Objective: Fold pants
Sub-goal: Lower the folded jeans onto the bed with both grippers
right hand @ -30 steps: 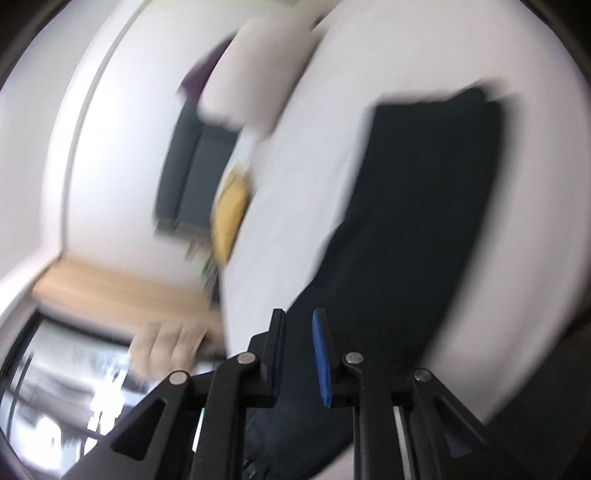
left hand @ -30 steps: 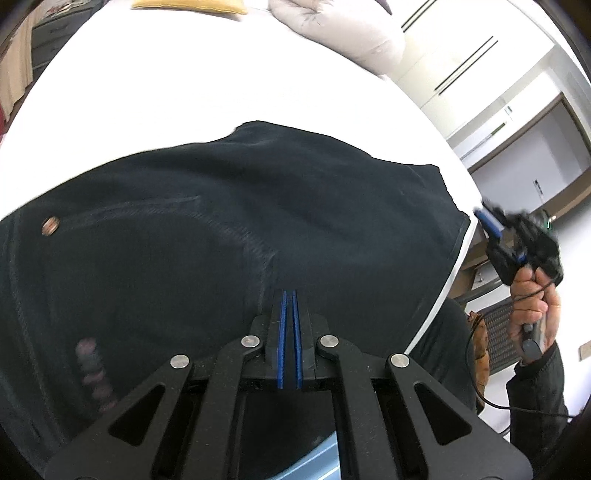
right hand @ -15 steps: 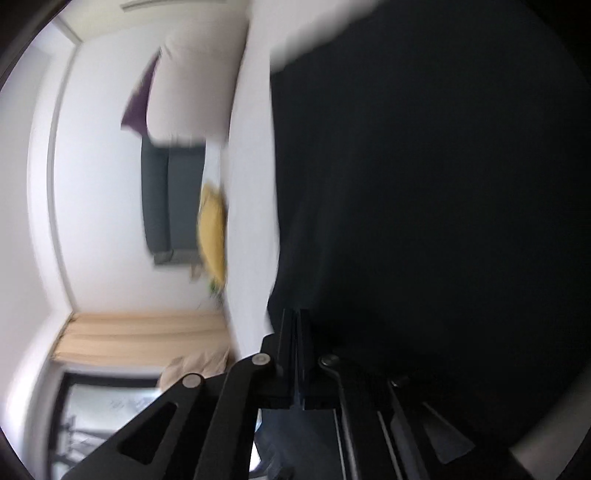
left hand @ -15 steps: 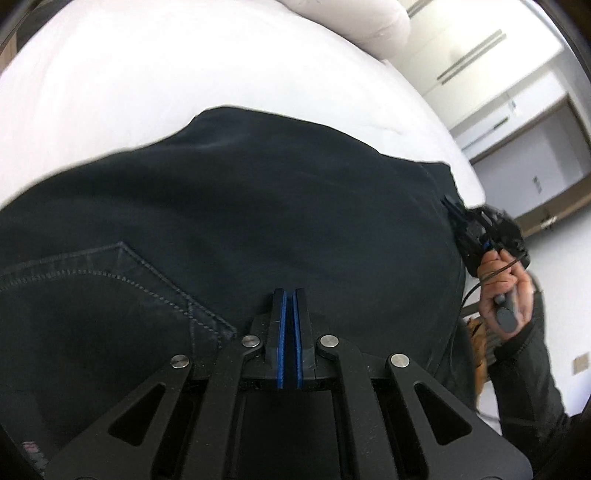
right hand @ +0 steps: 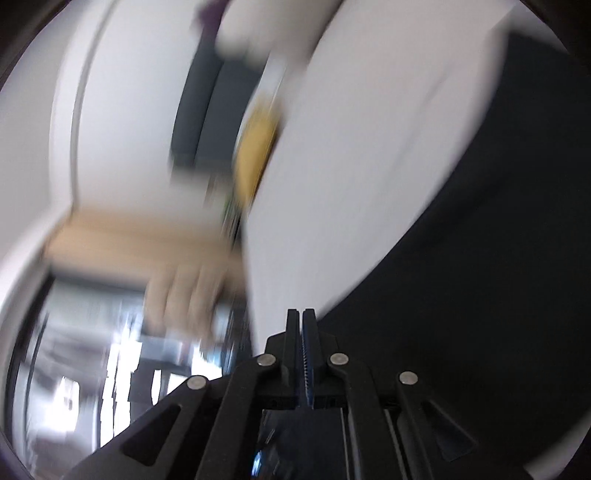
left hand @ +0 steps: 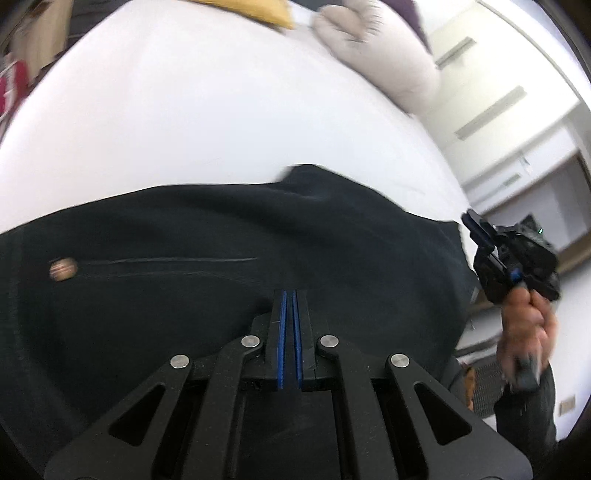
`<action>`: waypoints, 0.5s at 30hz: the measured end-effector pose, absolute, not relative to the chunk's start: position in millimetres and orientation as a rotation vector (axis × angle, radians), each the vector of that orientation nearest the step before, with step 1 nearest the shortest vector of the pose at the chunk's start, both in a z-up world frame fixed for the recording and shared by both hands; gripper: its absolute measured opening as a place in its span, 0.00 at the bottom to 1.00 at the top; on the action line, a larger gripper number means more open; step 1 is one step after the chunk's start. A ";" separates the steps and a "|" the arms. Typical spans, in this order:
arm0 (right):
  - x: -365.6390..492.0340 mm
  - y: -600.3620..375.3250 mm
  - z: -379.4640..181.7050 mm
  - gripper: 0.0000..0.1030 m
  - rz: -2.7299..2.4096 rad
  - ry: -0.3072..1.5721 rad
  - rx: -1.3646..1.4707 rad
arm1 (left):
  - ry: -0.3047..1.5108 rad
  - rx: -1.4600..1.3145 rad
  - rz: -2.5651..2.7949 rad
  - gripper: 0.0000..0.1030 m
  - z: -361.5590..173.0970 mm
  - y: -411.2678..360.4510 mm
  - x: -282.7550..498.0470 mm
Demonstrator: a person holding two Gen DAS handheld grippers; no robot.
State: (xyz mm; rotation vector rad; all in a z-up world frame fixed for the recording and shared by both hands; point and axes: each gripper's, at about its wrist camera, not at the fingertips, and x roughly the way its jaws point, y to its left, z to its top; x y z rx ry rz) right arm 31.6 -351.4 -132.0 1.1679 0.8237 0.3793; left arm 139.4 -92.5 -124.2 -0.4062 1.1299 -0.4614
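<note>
Across the near half of the white bed (left hand: 221, 122), the dark pants (left hand: 229, 280) are lying spread flat, their right-hand edge reaching the side of the mattress; a metal button (left hand: 62, 268) is showing at the left and a stitched seam is running across the cloth. The garment is appearing to be denim-weight: soft and limp, moderately heavy, not fragile, likely to sag and drag rather than hold shape, so it is best taken by an edge, hem or waistband where layers are bunching thick enough to pinch. The left claw (left hand: 289, 295) is hovering over the middle of the fabric with its blue pads together and nothing visible between them. The right claw (left hand: 476, 225), carried by a person's hand (left hand: 524, 325), is standing just off the right edge of the pants; its own view is blurred, its jaws are opening slightly from near-closed, and no cloth is showing between them. Beyond the pants, a pale pillow (left hand: 384, 62) and a yellow cushion (left hand: 251, 11) are resting at the far end of the bed.
</note>
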 end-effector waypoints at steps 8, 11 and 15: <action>118.4 -198.7 -215.9 0.04 0.519 1.182 1.110 | 1.129 -0.521 -0.393 0.02 -142.8 -45.0 125.9; 131.9 -228.2 -230.6 0.00 0.471 1.105 1.237 | 1.125 -0.530 -0.401 0.02 -147.1 -36.4 122.8; 131.4 -291.2 -208.9 0.00 0.181 0.915 1.185 | 1.125 -0.538 -0.403 0.02 -149.9 -32.8 121.9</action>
